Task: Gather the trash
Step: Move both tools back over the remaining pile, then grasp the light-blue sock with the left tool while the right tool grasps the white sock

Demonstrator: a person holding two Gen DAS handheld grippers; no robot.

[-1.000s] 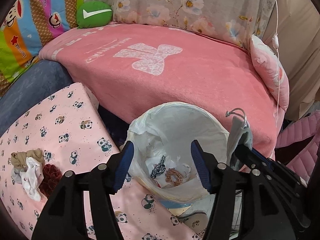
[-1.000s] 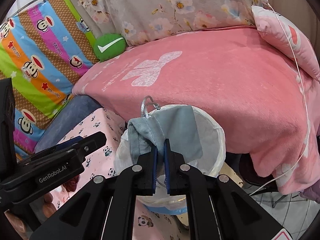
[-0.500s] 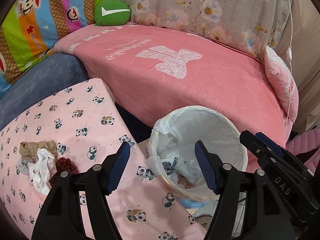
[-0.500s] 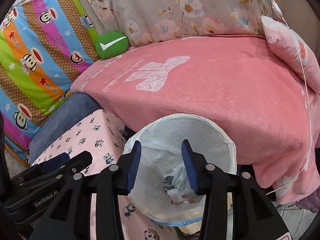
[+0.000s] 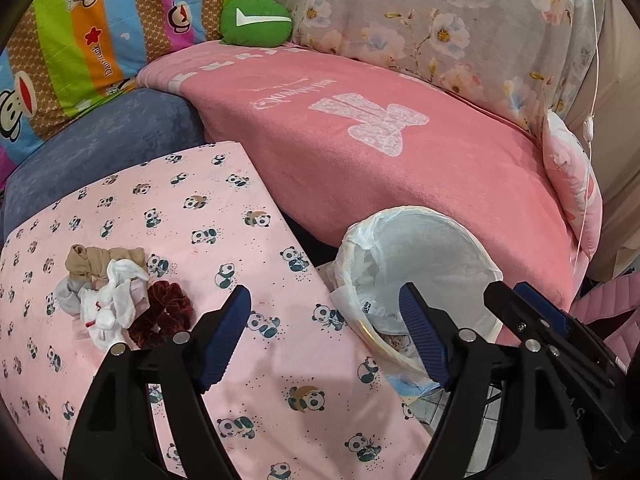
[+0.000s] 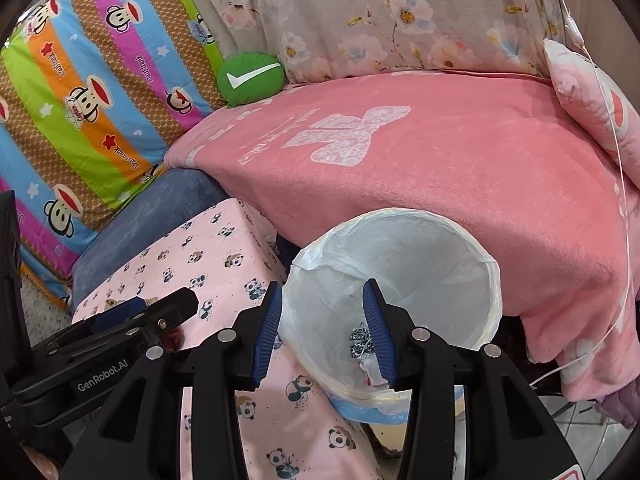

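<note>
Bin (image 6: 420, 248) contents mostly hidden behind your right gripper (image 6: 322, 334), jaws apart, empty. Your left gripper (image 5: 326, 334), just opening wider, holds nothing; scrunchie pile (image 5: 120, 300) waits on panda cloth (image 5: 224, 216).

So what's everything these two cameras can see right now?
White-lined trash bin: one, beside the panda surface, scraps inside.
Pink panda-print cloth surface: one, left of bin.
Pile of small cloth items: tan, white, grey, on the panda cloth.
Dark red velvet scrunchie: one, touching the pile.
Pink blanket: one, behind the bin.
Green round cushion with white tick: one, at the back.
Striped monkey-print quilt: one, back left.
Floral grey fabric: one, at the back.
Left gripper: open, empty.
Right gripper: open, empty, over the bin.
</note>
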